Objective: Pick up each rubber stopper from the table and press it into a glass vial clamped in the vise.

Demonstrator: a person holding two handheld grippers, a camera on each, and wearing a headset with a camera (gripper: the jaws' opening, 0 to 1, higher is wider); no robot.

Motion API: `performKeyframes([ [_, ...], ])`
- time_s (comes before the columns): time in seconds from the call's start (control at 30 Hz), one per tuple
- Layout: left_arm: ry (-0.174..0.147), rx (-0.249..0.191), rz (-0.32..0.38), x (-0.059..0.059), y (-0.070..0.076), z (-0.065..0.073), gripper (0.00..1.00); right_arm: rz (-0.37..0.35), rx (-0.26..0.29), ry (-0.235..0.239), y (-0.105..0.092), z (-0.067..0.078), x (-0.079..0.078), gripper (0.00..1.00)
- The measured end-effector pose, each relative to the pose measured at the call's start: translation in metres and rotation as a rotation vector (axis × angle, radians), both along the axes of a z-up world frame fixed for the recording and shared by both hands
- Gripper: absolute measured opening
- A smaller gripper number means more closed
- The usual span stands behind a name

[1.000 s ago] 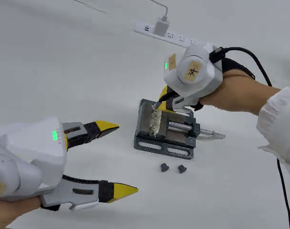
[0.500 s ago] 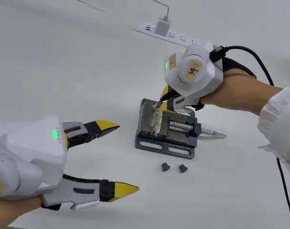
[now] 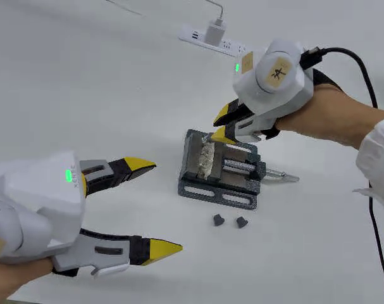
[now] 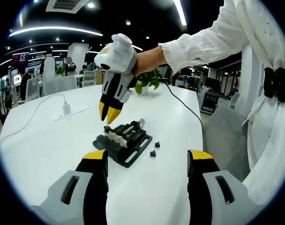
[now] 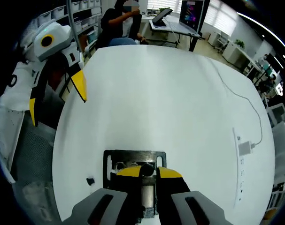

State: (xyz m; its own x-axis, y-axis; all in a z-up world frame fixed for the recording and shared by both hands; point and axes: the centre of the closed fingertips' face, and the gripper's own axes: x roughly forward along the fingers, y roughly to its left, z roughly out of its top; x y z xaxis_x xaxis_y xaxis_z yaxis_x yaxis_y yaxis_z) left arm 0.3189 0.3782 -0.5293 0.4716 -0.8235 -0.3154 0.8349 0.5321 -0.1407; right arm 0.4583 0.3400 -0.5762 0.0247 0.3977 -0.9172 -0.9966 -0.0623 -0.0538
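A dark vise (image 3: pixel 198 189) holds a row of glass vials (image 3: pixel 206 158). In the left gripper view, a dark stopper (image 4: pixel 106 128) sits on the vial at the far end of the vise (image 4: pixel 128 151). My right gripper (image 3: pixel 219 125) hovers just above that end, its yellow tips a narrow gap apart and holding nothing (image 4: pixel 109 113). The stopper shows through that gap in the right gripper view (image 5: pixel 149 172). Two loose rubber stoppers (image 3: pixel 217 220) (image 3: pixel 241 222) lie on the table in front of the vise. My left gripper (image 3: pixel 160 207) stands wide open and empty, low at the left.
A white power strip (image 3: pixel 214 39) with a plugged charger lies at the back of the white table. The vise's screw handle (image 3: pixel 283 177) sticks out to the right. A black cable (image 3: pixel 370 215) trails down the right side.
My right gripper has risen up and to the right, off the vials, leaving the stopper on the end vial. The left gripper has stayed in place.
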Motion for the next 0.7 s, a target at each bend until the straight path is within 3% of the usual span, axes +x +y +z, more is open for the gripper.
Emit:
performKeyframes([
  [0.7, 0.006, -0.009, 0.006, -0.006, -0.002, 0.001, 0.66, 0.016, -0.023, 0.034, -0.005, -0.013, -0.008, 0.00],
])
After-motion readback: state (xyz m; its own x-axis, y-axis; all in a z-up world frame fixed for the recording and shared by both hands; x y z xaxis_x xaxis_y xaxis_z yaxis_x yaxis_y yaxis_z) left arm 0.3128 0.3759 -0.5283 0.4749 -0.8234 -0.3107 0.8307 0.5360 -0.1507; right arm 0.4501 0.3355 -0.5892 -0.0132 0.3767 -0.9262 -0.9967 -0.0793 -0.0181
